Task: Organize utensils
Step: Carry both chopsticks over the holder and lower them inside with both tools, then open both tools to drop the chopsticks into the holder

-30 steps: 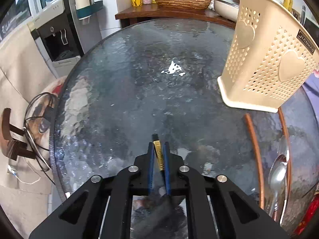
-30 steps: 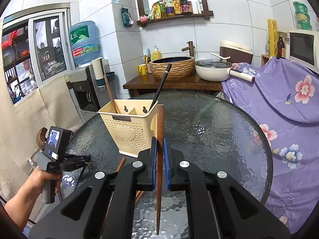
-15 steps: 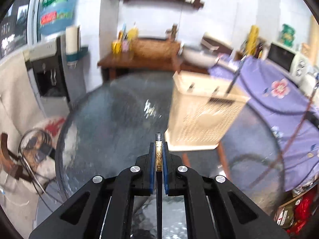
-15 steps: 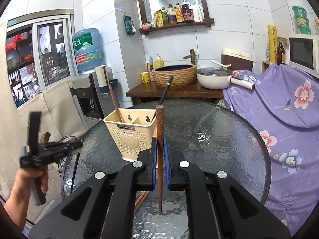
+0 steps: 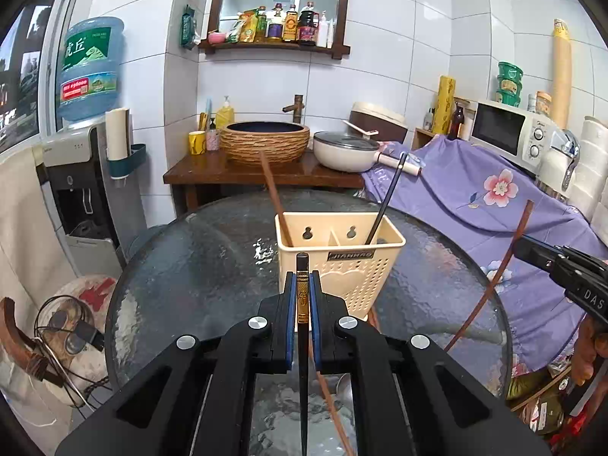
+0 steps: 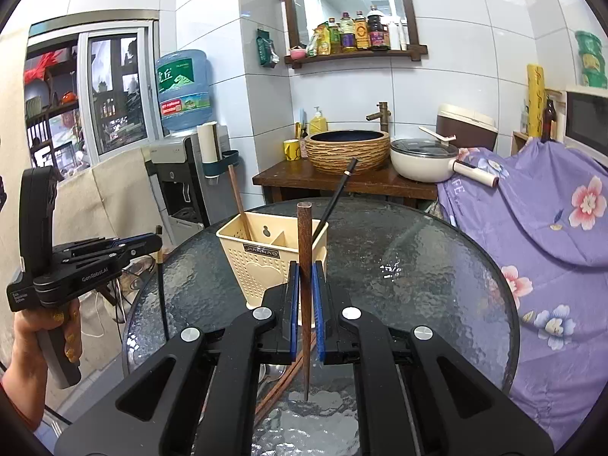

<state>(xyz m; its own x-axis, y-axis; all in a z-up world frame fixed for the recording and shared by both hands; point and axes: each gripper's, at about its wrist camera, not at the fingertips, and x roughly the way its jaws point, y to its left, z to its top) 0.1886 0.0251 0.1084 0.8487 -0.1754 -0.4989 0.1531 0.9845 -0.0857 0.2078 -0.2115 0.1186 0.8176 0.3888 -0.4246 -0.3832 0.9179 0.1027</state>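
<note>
A cream utensil caddy (image 5: 344,262) (image 6: 266,254) stands on the round glass table (image 5: 197,266) (image 6: 418,277). A brown chopstick (image 5: 274,201) leans in its left compartment and a black one (image 5: 383,205) in its right. My left gripper (image 5: 303,285) is shut on a black chopstick with a gold band (image 5: 303,300), held upright in front of the caddy. My right gripper (image 6: 306,285) is shut on a brown wooden chopstick (image 6: 304,250), also upright, its tip near the glass. In the right wrist view the left gripper (image 6: 155,243) hovers at the table's left edge.
More brown chopsticks (image 5: 330,399) and a spoon (image 6: 273,370) lie on the glass close to me. Behind the table are a wooden stand with a woven basin (image 5: 265,144) and a pan (image 5: 345,150). A purple flowered cloth (image 5: 475,197) covers furniture on the right.
My left gripper has risen off the glass with the black chopstick and tilted up toward the caddy. The right gripper lifted slightly, still holding its brown chopstick.
</note>
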